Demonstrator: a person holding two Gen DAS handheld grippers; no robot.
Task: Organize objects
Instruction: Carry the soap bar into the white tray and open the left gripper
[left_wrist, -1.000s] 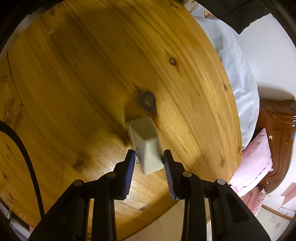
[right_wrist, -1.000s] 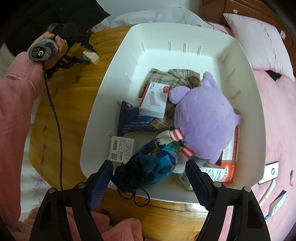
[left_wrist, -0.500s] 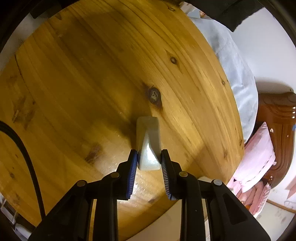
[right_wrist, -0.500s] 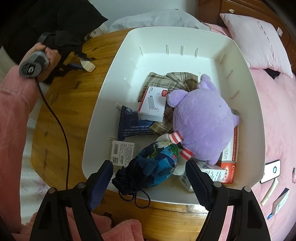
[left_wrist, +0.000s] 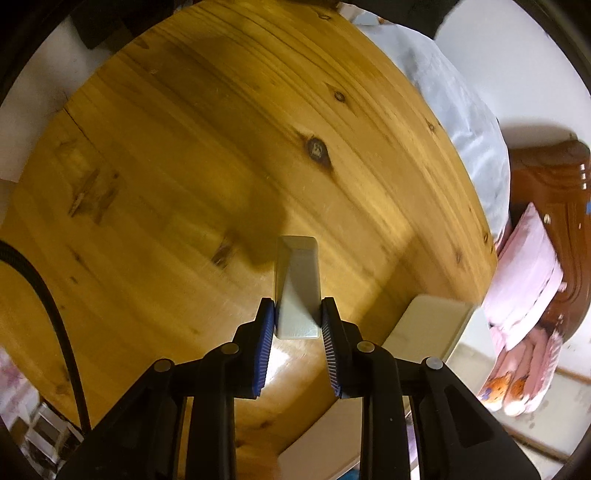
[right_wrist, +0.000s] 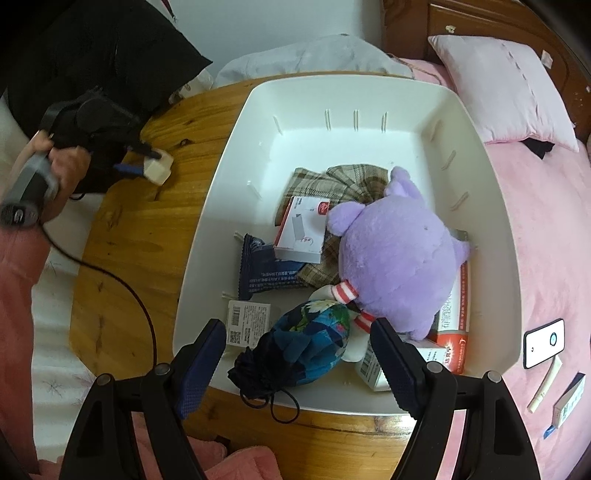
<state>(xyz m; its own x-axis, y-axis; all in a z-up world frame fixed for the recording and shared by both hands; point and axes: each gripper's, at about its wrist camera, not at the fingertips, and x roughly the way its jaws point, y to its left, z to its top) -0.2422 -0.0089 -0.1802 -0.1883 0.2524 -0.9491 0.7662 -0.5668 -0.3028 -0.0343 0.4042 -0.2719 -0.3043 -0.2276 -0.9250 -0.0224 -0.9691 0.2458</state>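
**Bedroom table: one block in hand, bin part filled**

Round pine tabletop (right_wrist: 125, 236) with dark knots, set beside a bed with pink bedding.

- Left gripper (left_wrist: 297, 317): blue ribbed pads closed on the two long sides of a pale cream rectangular block (left_wrist: 297, 284), gripped at its near end so most of the block juts out forward. In the right wrist view the block (right_wrist: 159, 168) sits at the tips of this gripper over the far left part of the table, apart from the bin; whether it is clear of the wood cannot be told.
- Large white plastic bin (right_wrist: 207, 236): occupies the right of the table. The likely destination, judging by the task.
- Bin contents, grouped at its near end, far end bare: purple plush toy (right_wrist: 399, 258), plaid cloth (right_wrist: 332, 184), small white carton (right_wrist: 301, 229), dark blue snack packet (right_wrist: 258, 273), floral blue drawstring pouch (right_wrist: 306, 343), and red-and-white boxes (right_wrist: 454, 321).
- Right gripper (right_wrist: 297, 354): jaws wide apart, holding nothing, poised above the bin's near edge, the pouch lying below the gap.
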